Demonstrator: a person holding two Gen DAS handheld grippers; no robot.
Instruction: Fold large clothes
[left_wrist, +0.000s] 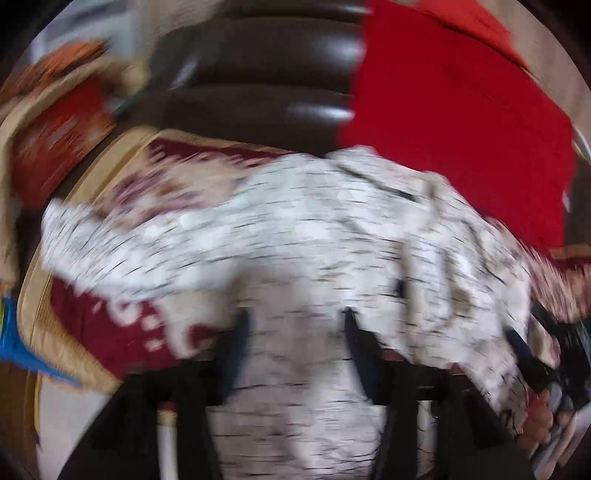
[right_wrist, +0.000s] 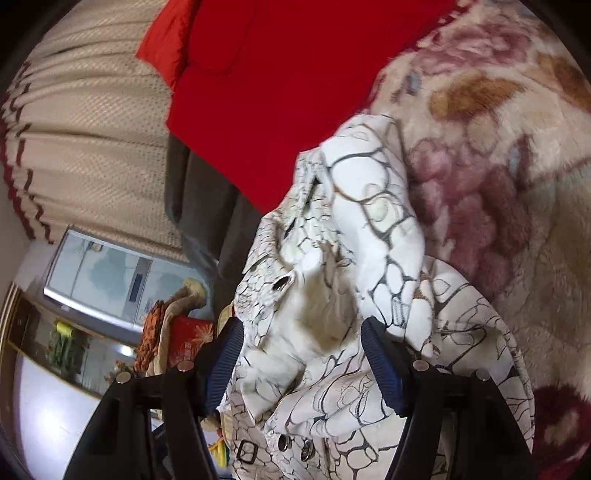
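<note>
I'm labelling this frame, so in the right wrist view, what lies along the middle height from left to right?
Beige curtain → grey cloth → white jacket with black line pattern → floral blanket.

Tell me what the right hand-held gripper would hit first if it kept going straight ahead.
Probably the white coat with the black crackle print: it is bunched between the right hand-held gripper jaws already. Whether the pads press on it is unclear.
</note>
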